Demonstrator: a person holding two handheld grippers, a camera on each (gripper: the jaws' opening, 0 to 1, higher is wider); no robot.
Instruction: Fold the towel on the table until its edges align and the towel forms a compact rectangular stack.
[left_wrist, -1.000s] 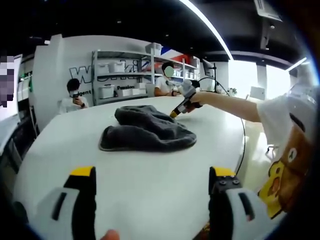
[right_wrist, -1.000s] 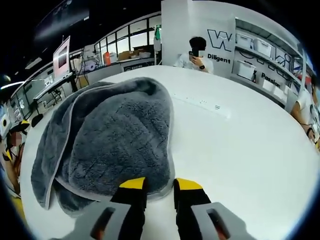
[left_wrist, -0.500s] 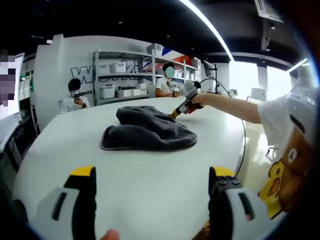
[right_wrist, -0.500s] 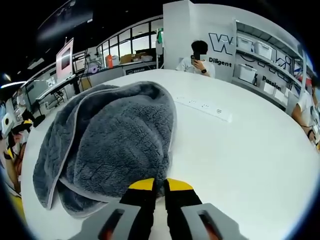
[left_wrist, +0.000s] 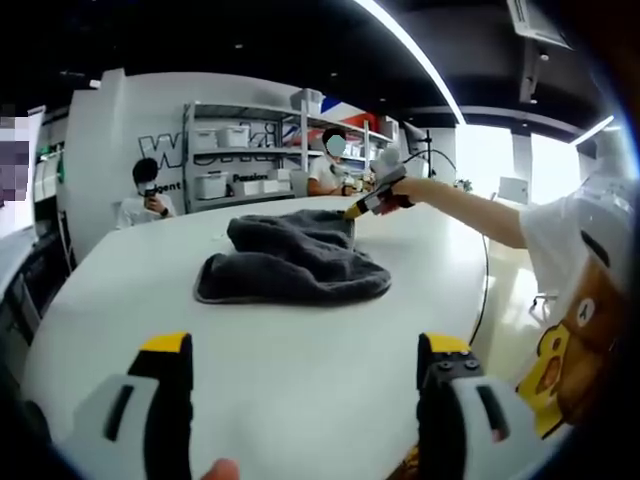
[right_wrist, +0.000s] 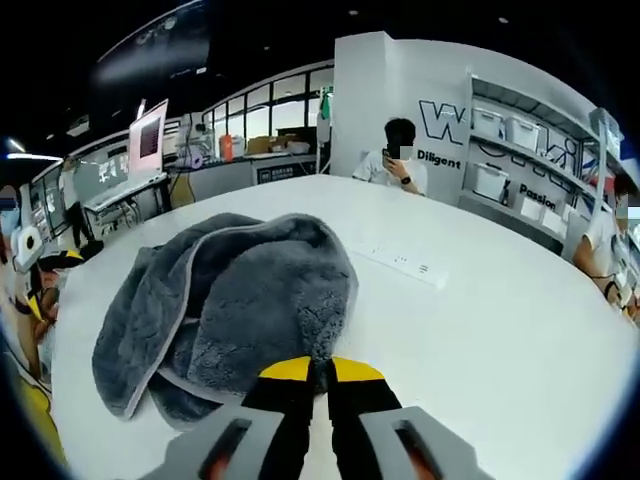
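Observation:
A grey fluffy towel (left_wrist: 290, 262) lies crumpled in a heap in the middle of the white table (left_wrist: 300, 400). In the left gripper view my left gripper (left_wrist: 305, 345) hangs open over bare tabletop, well short of the towel. The right gripper (left_wrist: 362, 208) reaches in there from the right on a person's arm (left_wrist: 460, 205) and pinches the towel's far right edge, raised a little. In the right gripper view the towel (right_wrist: 240, 310) spreads out ahead. The right gripper (right_wrist: 310, 368) is shut there on the towel's near hem, which is pulled up off the table.
A white power strip (right_wrist: 400, 265) lies on the table beyond the towel. Two seated people (left_wrist: 148, 190) (left_wrist: 330, 170) are at the far side, before shelves with white bins (left_wrist: 225, 150). A cable (left_wrist: 485, 290) trails over the right table edge.
The right gripper has shut on the towel's hem and lifted it, so that edge now stands up off the table. The left gripper has stayed open and still.

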